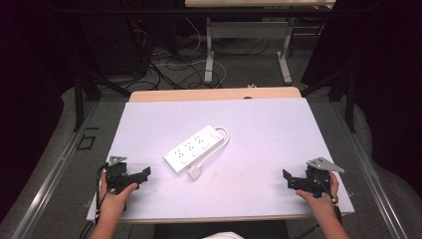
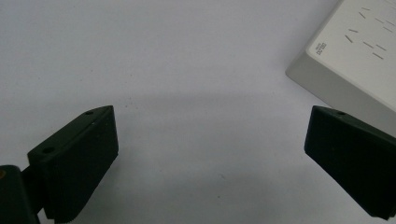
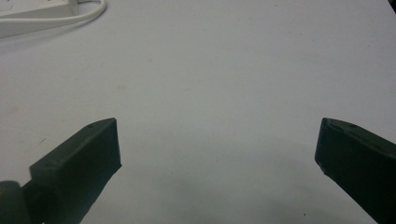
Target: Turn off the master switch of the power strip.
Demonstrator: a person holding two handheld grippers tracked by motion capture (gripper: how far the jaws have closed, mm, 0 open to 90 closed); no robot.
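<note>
A white power strip (image 1: 194,148) lies slantwise in the middle of the white table top (image 1: 259,139), its white cable (image 1: 217,149) looping round to a plug (image 1: 194,173) at its near side. My left gripper (image 1: 142,178) rests at the front left, open, jaws wide apart over bare table. One corner of the power strip (image 2: 355,56) sits beyond its right jaw. At the front right my right gripper (image 1: 289,180) is open too, nothing between its jaws. The power strip (image 3: 32,14) and cable (image 3: 88,14) appear far off at the upper left.
The table's front edge (image 1: 219,218) runs just below both hands. A wooden strip (image 1: 214,93) borders the far side. Beyond it stand a desk frame (image 1: 246,45) and loose cables on the floor (image 1: 169,69). Metal rails (image 1: 54,169) flank the table.
</note>
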